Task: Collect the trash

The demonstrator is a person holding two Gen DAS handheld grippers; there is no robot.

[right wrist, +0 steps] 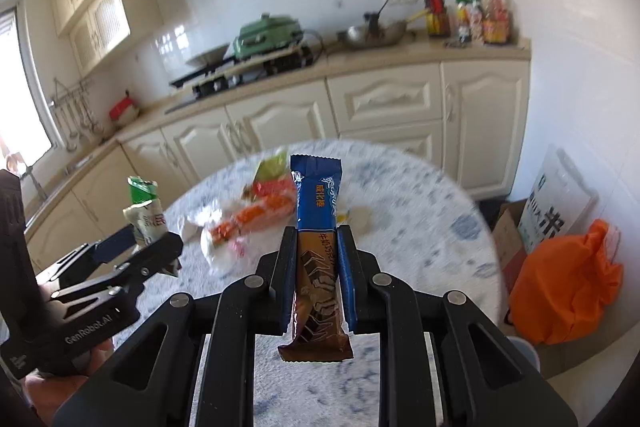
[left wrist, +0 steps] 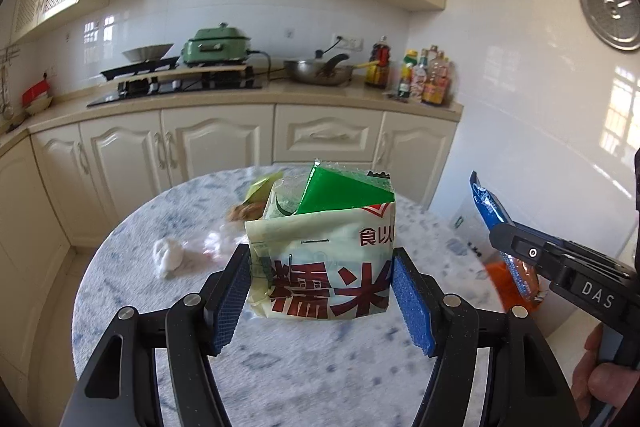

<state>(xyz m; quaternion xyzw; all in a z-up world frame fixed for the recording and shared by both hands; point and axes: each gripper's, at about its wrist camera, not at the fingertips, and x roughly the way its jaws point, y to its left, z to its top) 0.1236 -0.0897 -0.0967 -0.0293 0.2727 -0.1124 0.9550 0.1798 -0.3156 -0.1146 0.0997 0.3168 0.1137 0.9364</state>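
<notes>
Holding a rice bag between its pads, left gripper keeps it mouth-up above the table, likely as the trash receptacle, green wrapper already inside; right gripper pinches a blue bar wrapper nearly closed, presumably bound for the bag; tissue and orange wrappers remain on the table

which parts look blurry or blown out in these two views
Left wrist view: the rice bag in the left claw is sharp, the table litter smeared, window glare on the right wall. Right wrist view: the wafer wrapper in the right claw is crisp, the table behind streaked, the window overexposed.
</notes>
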